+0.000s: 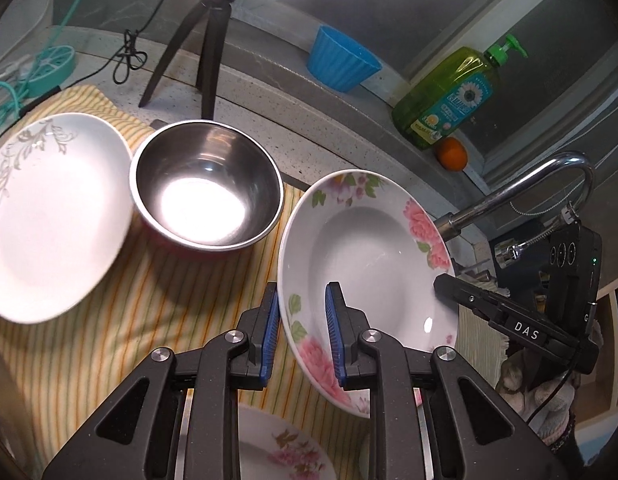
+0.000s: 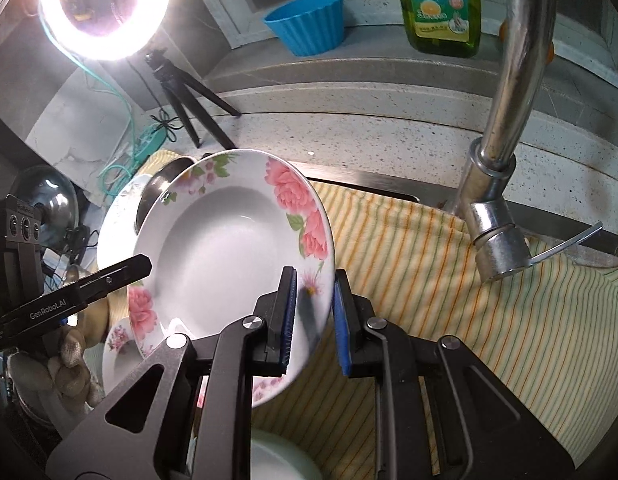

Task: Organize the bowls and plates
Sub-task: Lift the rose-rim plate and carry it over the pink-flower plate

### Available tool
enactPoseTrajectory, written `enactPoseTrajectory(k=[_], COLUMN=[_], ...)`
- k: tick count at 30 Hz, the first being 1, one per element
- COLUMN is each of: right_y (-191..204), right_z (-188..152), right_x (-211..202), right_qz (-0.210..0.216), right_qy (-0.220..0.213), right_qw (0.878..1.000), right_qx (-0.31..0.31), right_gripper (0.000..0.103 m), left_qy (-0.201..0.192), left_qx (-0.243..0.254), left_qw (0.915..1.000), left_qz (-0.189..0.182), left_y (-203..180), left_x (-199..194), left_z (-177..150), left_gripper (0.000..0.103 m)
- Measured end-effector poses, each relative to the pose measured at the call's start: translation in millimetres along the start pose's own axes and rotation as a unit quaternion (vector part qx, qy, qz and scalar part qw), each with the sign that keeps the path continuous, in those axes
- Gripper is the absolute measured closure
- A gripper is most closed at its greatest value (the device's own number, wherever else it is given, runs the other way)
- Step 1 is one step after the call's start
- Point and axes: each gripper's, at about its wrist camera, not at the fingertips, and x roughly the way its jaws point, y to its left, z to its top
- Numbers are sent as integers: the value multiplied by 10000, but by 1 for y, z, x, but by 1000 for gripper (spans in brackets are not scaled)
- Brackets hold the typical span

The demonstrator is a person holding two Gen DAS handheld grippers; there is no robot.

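Striped cloth (image 1: 157, 300) covers the desk, padding the dishes; rose plate (image 1: 369, 264) held tilted above it, left tool (image 1: 301, 336) and right tool (image 2: 314, 312) each nearly closed, pinching opposite rims, likely sharing weight; white plate (image 1: 53, 216) and steel bowl (image 1: 207, 184) near; faucet (image 2: 505, 120) crowds the right.

A speckled stone desk (image 2: 349, 136) ran beneath a grey ledge (image 2: 389, 68), with a window frame (image 1: 549, 92) behind it. A glaring ring light (image 2: 105, 8) stood on a small black tripod (image 2: 181, 92). A striped yellow cloth (image 2: 489, 300) covered the desk beside a chrome faucet (image 2: 505, 128).
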Motion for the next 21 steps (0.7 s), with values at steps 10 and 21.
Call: enactPoseTrajectory(k=[10, 21], right_y=[55, 103], right_z=[-28, -67], right_x=[-13, -16], right_qz=[218, 425], right_qy=[94, 273], right_qw=[9990, 9970], right_qx=[-387, -593], right_gripper=[85, 85], left_qy=[-232, -268], left_qx=[-216, -414], left_qw=[9995, 9986], left_qz=[59, 181], left_y=[24, 56], left_x=[-51, -92], left_z=[-30, -64], left_gripper=[83, 83])
